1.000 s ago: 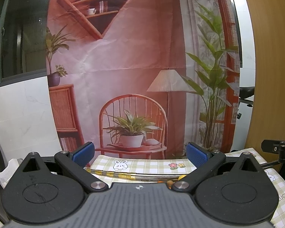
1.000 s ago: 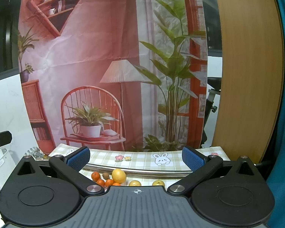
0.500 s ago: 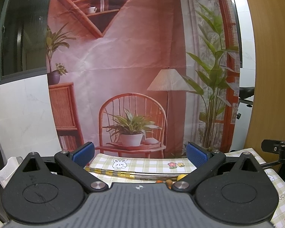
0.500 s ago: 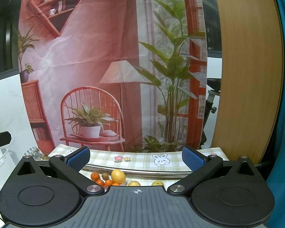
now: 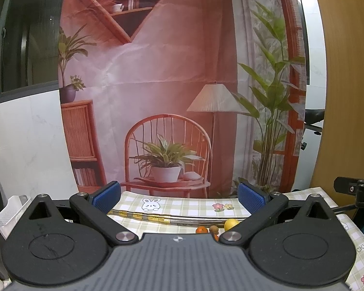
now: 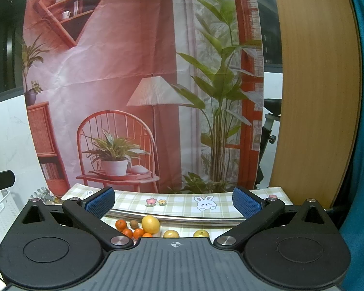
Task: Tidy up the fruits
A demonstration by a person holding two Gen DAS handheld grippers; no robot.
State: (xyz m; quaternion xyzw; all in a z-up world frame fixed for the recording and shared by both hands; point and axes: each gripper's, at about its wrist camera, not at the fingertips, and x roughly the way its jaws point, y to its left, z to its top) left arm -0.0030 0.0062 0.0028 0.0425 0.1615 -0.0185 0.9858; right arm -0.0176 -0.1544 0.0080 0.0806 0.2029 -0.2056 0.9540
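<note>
Fruits lie on a green checked tablecloth. In the right wrist view I see a large yellow lemon, several small oranges, a brown kiwi-like fruit and two yellowish fruits partly hidden behind the gripper body. My right gripper is open and empty, above and short of them. In the left wrist view a small orange, the brown fruit and the lemon peek out. My left gripper is open and empty.
A metal tray rim runs behind the fruits and shows in the left wrist view. A white perforated basket stands at the left. A printed backdrop hangs behind the table; a wooden panel stands at the right.
Both views have tipped down slightly, so more of the tablecloth and fruits shows. The grippers stay open.
</note>
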